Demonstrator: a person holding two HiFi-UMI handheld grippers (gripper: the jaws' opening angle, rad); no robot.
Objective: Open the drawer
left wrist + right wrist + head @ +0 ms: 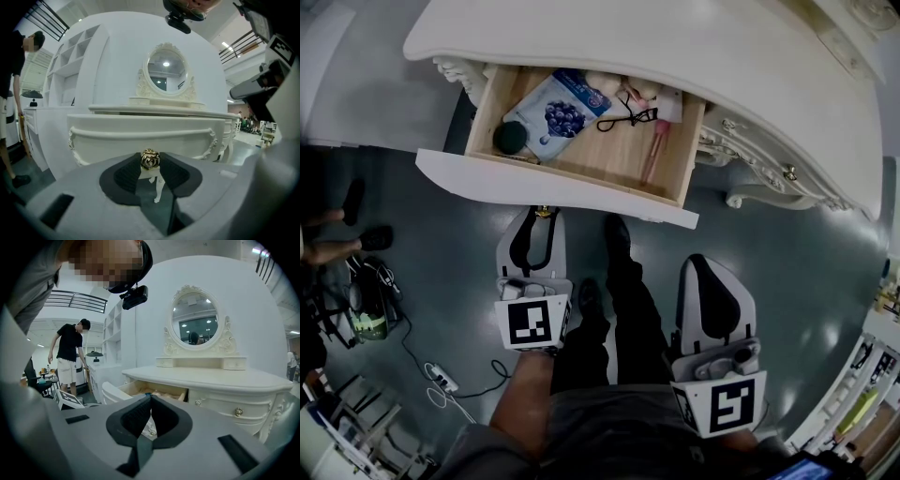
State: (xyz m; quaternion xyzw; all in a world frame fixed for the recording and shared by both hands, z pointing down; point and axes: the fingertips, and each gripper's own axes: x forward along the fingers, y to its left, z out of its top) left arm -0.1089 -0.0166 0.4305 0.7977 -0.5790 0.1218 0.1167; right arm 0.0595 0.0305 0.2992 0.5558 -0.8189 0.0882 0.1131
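Grey plastic right hand-held gripper (150,400) sits lower down, its ribbed black pads pinched together on nothing. The left hand-held gripper (150,165) is clamped on the little gold rose-shaped knob (150,158) of the cream-fronted drawer (553,186), which stands well out of the carved white table (694,56). Bare wood inside, holding a glossy blue blueberry-print pouch (558,112), a dark round pad (511,138) and a metal eyelash curler (630,117). Ornate oval mirror (166,70) at the back.
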